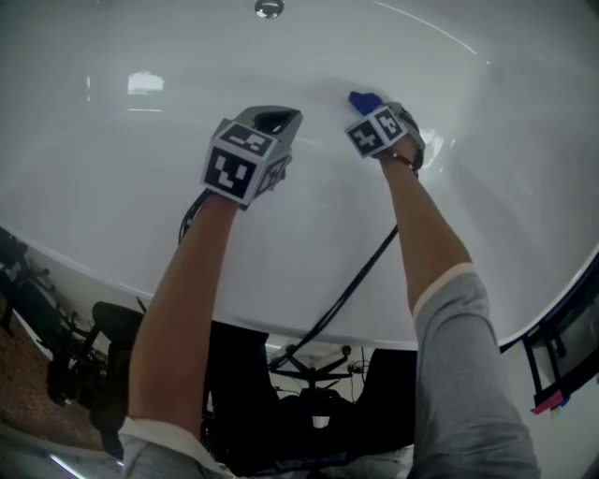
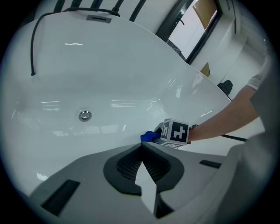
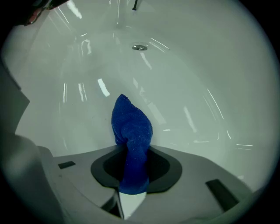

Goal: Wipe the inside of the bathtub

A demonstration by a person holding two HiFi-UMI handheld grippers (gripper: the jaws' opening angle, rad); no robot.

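A white bathtub (image 1: pixel 112 187) fills the head view, its drain (image 1: pixel 269 8) at the top edge. My right gripper (image 1: pixel 372 103) is shut on a blue cloth (image 1: pixel 363 99), whose bunched end (image 3: pixel 130 127) pokes out past the jaws against the tub's inner wall (image 3: pixel 192 87). My left gripper (image 1: pixel 271 120) hovers just left of it over the tub floor, jaws shut with nothing between them. From the left gripper view the drain (image 2: pixel 85 115) lies ahead and the right gripper's marker cube (image 2: pixel 176 132) with the cloth (image 2: pixel 149 136) sits close by.
The tub's near rim (image 1: pixel 281 323) runs across below my arms. A black cable (image 1: pixel 351 285) trails from the right gripper over the rim. Chair bases and dark equipment (image 1: pixel 309 393) stand on the floor beneath. A black cord (image 2: pixel 33 39) hangs over the far rim.
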